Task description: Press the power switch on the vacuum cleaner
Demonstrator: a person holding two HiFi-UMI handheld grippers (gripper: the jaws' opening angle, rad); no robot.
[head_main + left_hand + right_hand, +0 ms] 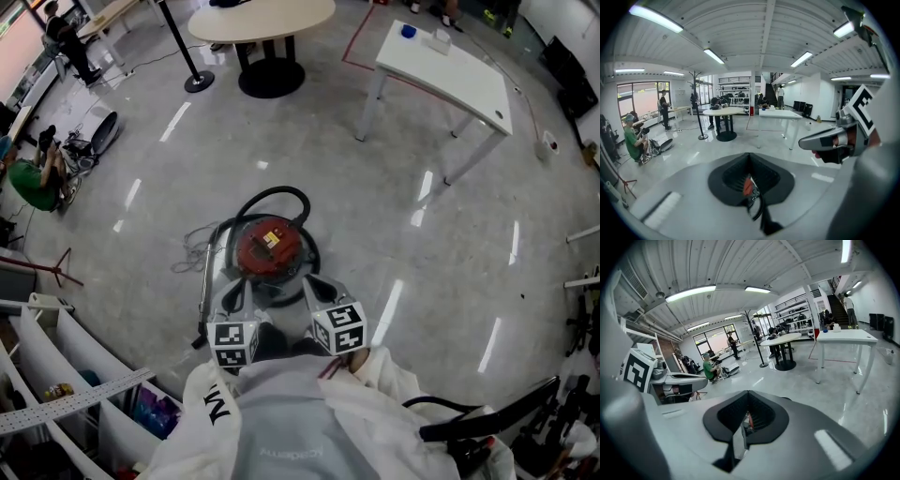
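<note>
Head view first: the vacuum cleaner (pixel 272 246) sits on the shiny floor (pixel 403 272) right in front of me, red round top facing up, black hose (pixel 281 194) looping behind it. I've got the left gripper (pixel 231 298) and the right gripper (pixel 319 286) held low over its near edge, one on each side. Neither touches it, as far as I can see. There's a yellowish patch on the red lid; whether that's the power switch I can't tell from up here.

Over to the left gripper view: the left gripper (pixel 750 159) has its fingers together with nothing between them. Through the narrow slit I catch only a sliver of the red vacuum cleaner (pixel 747 186) below. The right gripper (pixel 834 140) hangs off to the side.

Right gripper view now: same story, the right gripper (pixel 748 401) has its fingers closed on nothing, with a thin strip of the vacuum cleaner (pixel 751 420) showing underneath.

So by my reading, I'm lined up above the machine, but the press itself is not yet done. What's left is finding the switch and pushing down on it.
</note>
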